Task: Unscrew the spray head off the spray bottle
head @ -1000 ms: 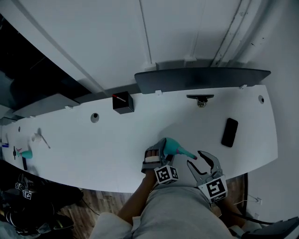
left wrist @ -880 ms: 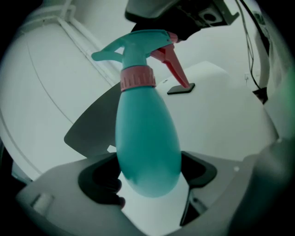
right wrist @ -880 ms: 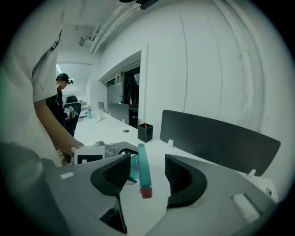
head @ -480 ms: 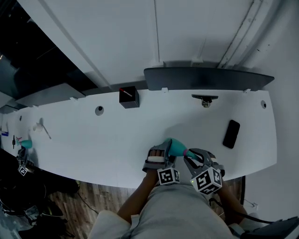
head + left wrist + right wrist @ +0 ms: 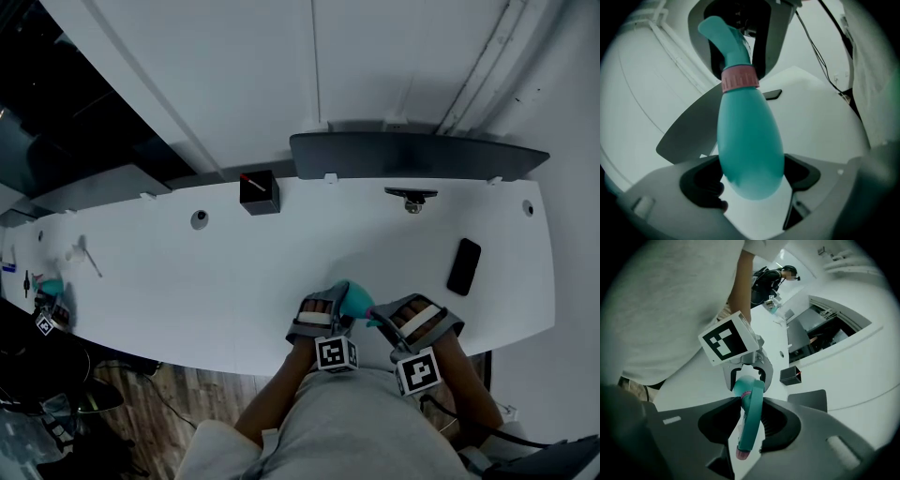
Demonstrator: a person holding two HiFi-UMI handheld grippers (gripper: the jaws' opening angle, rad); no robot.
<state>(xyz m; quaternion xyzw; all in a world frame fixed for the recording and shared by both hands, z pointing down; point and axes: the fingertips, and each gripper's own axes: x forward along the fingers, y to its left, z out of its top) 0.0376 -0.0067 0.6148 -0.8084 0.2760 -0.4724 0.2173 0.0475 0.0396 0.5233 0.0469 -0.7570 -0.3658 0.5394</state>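
A: Grip check, quick. Who's got what?
B: Left tongs (image 5: 326, 298) clamped on the fat bottom end of the spray bottle (image 5: 750, 145). Jaws stand wide bc the body's wide. Bottle's held up, not standing on the table (image 5: 234, 272) afaict, w/ its neck pointing away from the left tongs twd the right ones.
A: Why grab it that low?
B: Leaves the neck free, I'd say. Left is the anchor so the body won't spin w/ the head.
A: And the right?
B: Right tongs (image 5: 750, 404) have just been closing w/ the spray head (image 5: 749, 432) between the jaws. Pads look to be on it both sides. Narrow grip, since the head's a thin piece.
A: Collar?
B: Pink collar (image 5: 738, 78) sits where head meets bottle. Looks seated, no gap I can see. Prob. the unscrewing isn't done, but can't tell how loose it is.
A: Why work so close in?
B: Bottle hangs between the two tongs, right in front of the person's torso, by the near table edge. Short reach, easier twisting, I guess.
A: Anything round the bottle in the way?
B: No. Black phone (image 5: 462, 266) lies right of the bottle & a bit beyond it, well apart. Black box (image 5: 260, 193) is farther off, beyond the bottle to the left. Dark panel (image 5: 417, 155) is farthest, straight beyond the bottle.
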